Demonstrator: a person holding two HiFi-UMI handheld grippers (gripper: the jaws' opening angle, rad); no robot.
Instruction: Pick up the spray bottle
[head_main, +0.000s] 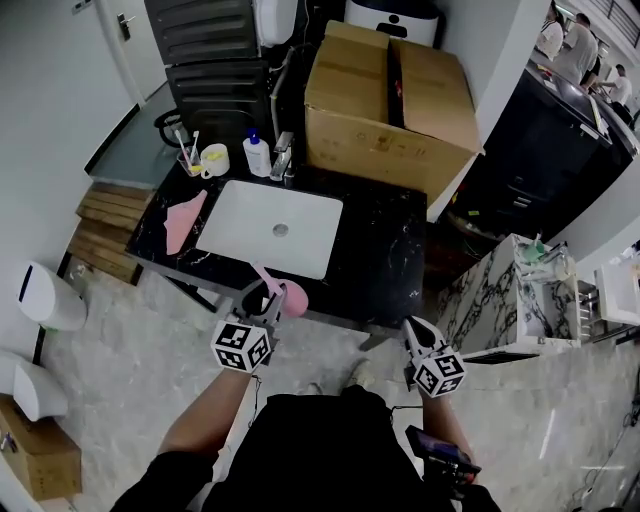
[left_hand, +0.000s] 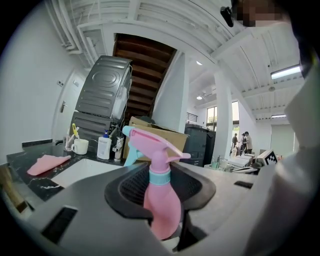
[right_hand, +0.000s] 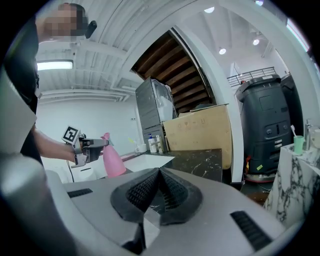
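My left gripper (head_main: 268, 300) is shut on a pink spray bottle (head_main: 285, 297) with a light-blue collar and trigger, held in the air just in front of the black counter's near edge. In the left gripper view the spray bottle (left_hand: 161, 200) stands upright between the dark pads, its nozzle head above them. The right gripper view shows the spray bottle (right_hand: 113, 160) off to its left, in the left gripper (right_hand: 95, 146). My right gripper (head_main: 413, 330) hangs to the right of the bottle, in front of the counter. Its jaws (right_hand: 159, 172) meet at the tip with nothing between them.
A white sink (head_main: 240, 235) is set in the black marble counter (head_main: 385, 270). A pink cloth (head_main: 183, 222), a mug (head_main: 214, 160) and a soap bottle (head_main: 257, 155) sit at its back left. A big cardboard box (head_main: 390, 100) stands behind it, and a marble cabinet (head_main: 500, 300) to the right.
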